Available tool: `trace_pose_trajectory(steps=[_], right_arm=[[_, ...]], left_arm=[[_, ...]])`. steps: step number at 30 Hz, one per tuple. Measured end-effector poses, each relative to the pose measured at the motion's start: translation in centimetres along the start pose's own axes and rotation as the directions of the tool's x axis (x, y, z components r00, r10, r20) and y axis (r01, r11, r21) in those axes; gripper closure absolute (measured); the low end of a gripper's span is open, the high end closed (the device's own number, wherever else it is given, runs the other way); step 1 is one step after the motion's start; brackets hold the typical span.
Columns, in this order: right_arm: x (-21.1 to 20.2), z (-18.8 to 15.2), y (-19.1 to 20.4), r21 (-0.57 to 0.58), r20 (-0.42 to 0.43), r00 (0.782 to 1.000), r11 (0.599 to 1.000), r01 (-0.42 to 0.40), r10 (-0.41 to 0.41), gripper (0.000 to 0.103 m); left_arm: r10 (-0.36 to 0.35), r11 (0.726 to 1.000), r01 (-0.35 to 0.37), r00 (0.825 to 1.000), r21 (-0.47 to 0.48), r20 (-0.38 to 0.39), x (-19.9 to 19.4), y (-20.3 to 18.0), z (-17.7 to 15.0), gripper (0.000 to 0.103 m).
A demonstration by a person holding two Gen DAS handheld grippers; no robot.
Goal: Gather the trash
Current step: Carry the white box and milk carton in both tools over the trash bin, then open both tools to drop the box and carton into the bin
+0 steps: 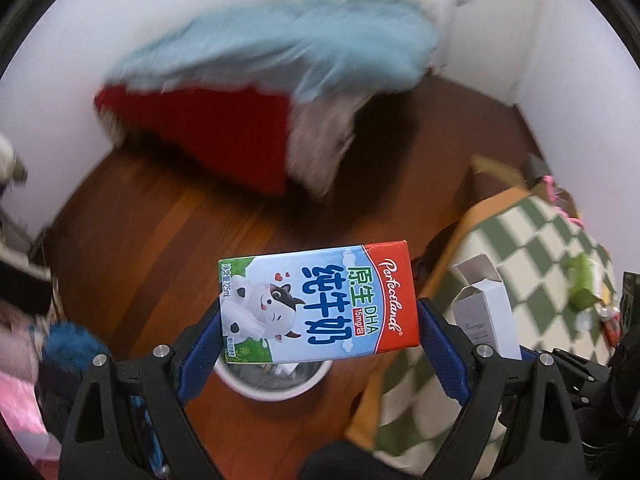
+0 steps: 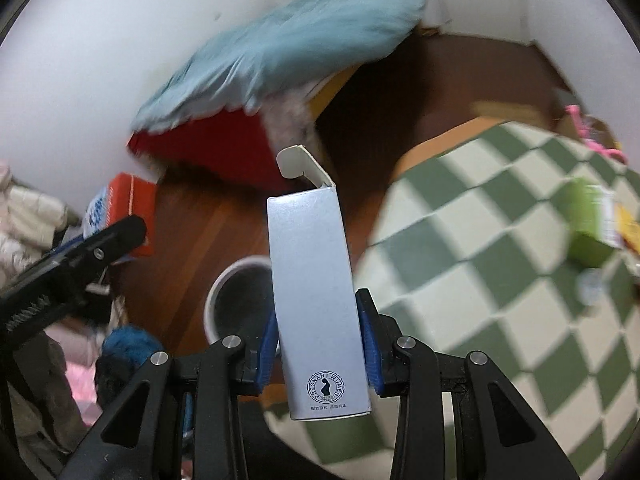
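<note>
My left gripper (image 1: 319, 322) is shut on a milk carton (image 1: 316, 302), blue and red with a cartoon cow, held sideways above a white trash bin (image 1: 276, 384) on the wood floor. My right gripper (image 2: 318, 340) is shut on a tall silver-white box (image 2: 314, 292) with its top flap open, held upright beside and above the same bin (image 2: 236, 300). The silver box also shows at the right of the left wrist view (image 1: 486, 308). The left gripper with the carton (image 2: 120, 216) shows at the left of the right wrist view.
A table with a green-and-cream checked cloth (image 2: 500, 272) stands at the right, with a green box (image 2: 588, 224) on it. A red seat under a light blue blanket (image 1: 280, 60) stands against the far wall. Clothes and a blue fuzzy item (image 2: 128, 344) lie at the left.
</note>
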State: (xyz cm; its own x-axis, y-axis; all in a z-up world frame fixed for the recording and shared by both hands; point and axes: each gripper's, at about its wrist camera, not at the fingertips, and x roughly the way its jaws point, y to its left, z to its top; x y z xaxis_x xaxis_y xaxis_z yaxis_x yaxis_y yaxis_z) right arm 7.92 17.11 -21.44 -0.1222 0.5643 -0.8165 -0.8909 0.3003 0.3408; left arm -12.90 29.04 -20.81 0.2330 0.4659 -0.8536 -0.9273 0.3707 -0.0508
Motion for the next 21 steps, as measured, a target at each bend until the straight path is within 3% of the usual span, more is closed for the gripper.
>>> trace_pose_trajectory(steps=[4,9,11,16,21], right_arm=[[8.1,-0.4,4.4,-0.054,-0.158,0.987,0.997,-0.050,0.041,0.065],[17.2,-0.5,7.4,-0.070,-0.325,0.945,0.995,-0.071,0.045,0.065],[20.9,-0.7,8.2,-0.065,-0.396,0.917,0.995,-0.077,0.045,0.065],[28.1,-0.8,9.4,-0.071,-0.513,0.858,0.995,-0.067,0.021,0.065],[33.8,-0.8,10.6,-0.096,-0.604,0.797,0.994,-0.059,-0.011,0.064]], left_arm=[[-0.026,0.995,0.012,0.988,-0.096,-0.151,6.4,5.8,-1.0,0.013],[-0.096,0.976,0.023,0.940,-0.218,-0.327,14.4,11.6,-2.3,0.012],[-0.106,0.971,0.014,0.920,-0.239,-0.377,16.7,13.1,-2.6,0.012],[-0.113,0.968,-0.011,0.871,-0.249,-0.478,20.2,15.5,-3.4,0.006],[-0.089,0.969,-0.044,0.856,-0.244,-0.509,20.9,17.1,-4.3,0.006]])
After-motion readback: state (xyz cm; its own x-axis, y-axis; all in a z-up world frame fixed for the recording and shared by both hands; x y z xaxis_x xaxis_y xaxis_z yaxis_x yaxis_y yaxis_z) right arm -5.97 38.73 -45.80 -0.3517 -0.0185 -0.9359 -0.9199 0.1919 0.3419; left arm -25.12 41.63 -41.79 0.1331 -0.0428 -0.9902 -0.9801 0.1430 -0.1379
